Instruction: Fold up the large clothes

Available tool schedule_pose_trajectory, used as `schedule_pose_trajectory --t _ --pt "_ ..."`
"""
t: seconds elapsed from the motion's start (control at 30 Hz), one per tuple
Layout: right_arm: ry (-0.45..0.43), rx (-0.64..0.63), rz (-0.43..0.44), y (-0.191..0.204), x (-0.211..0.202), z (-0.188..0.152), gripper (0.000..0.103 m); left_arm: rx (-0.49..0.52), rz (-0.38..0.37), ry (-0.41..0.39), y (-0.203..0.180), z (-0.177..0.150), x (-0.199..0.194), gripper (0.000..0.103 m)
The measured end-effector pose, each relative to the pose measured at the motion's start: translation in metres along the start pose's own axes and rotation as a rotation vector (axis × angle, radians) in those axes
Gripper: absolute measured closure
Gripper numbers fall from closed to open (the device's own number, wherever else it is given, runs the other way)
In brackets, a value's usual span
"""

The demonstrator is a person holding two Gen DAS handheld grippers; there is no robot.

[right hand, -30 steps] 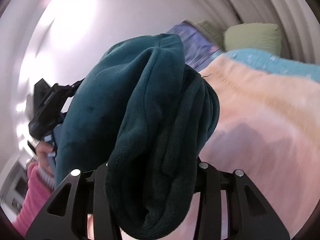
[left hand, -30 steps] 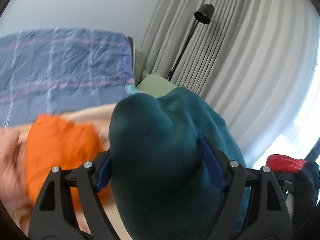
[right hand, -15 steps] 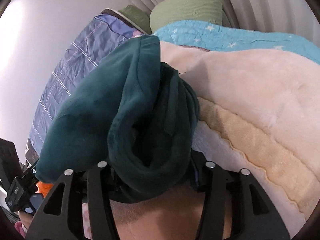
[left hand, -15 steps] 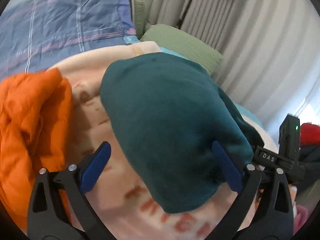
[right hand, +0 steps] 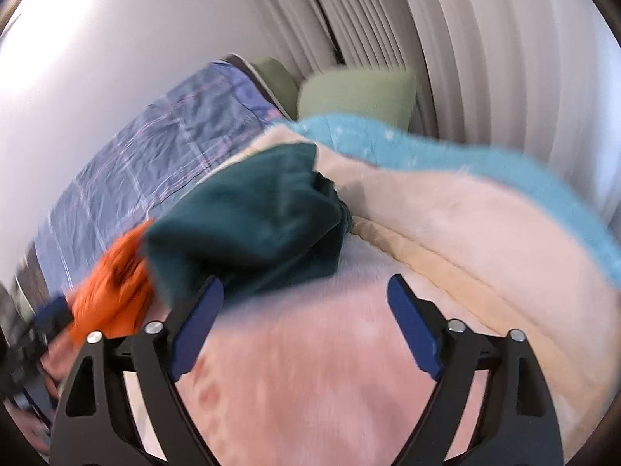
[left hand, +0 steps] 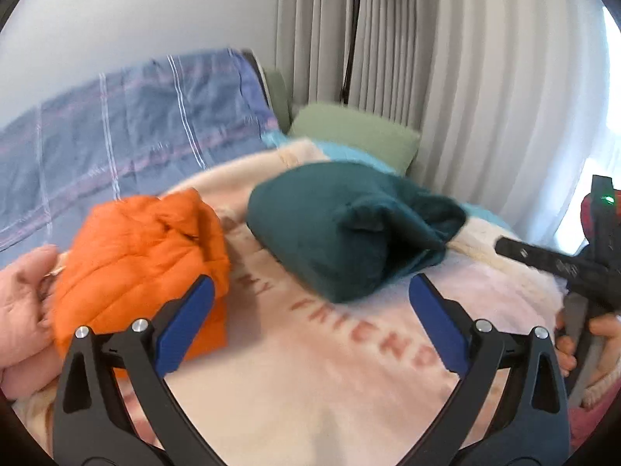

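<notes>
On the pink blanket [left hand: 310, 388] the folded teal fleece [left hand: 341, 233] lies free, just beside the orange jacket [left hand: 143, 260]. The left gripper [left hand: 310, 326] and right gripper [right hand: 306, 322] both gape, holding nothing. The bundle looks loosely rolled; I judge its upper flap may spring open, or a careless brush could topple it.

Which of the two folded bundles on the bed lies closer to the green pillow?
The dark teal bundle. It lies toward the green pillow, while the orange bundle sits to its left, nearer the purple plaid cover.
</notes>
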State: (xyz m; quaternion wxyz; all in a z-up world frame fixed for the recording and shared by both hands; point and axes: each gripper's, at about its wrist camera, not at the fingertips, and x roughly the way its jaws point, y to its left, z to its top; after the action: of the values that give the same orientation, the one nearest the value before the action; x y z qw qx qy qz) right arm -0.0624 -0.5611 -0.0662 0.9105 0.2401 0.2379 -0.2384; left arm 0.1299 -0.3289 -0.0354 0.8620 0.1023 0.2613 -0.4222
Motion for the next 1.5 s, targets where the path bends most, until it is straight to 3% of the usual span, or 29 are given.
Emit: schedule_pose_trajectory --t 0.1,0.17,0.23,0.47,0.6,0.9,1.5 --pt "-0.098 -0.030 -0.006 0.017 -0.065 -0.022 0.003 0.016 0.000 -0.028 -0.017 -0.010 -0.049 0.002" --pt "-0.151 -0.033 0.004 0.029 -0.108 -0.041 0.002 0.036 0.050 -0.025 -0.029 -0.017 -0.072 0.002" --pt "-0.175 -0.055 -0.005 0.039 -0.132 -0.053 0.002 0.057 0.099 -0.033 -0.043 -0.028 -0.100 0.002" --pt "-0.206 -0.163 -0.010 0.070 -0.191 -0.089 0.002 0.042 0.111 -0.061 -0.058 -0.067 -0.186 0.002" --pt "-0.208 -0.196 -0.010 0.090 -0.201 -0.098 0.002 0.028 0.150 -0.079 -0.056 -0.082 -0.215 0.002" --pt "-0.214 -0.224 -0.022 0.121 -0.220 -0.111 0.002 -0.020 0.165 -0.091 -0.042 -0.104 -0.256 0.002" --pt "-0.156 -0.225 -0.037 0.134 -0.205 -0.114 0.002 0.006 0.160 -0.038 -0.036 -0.120 -0.256 0.002"
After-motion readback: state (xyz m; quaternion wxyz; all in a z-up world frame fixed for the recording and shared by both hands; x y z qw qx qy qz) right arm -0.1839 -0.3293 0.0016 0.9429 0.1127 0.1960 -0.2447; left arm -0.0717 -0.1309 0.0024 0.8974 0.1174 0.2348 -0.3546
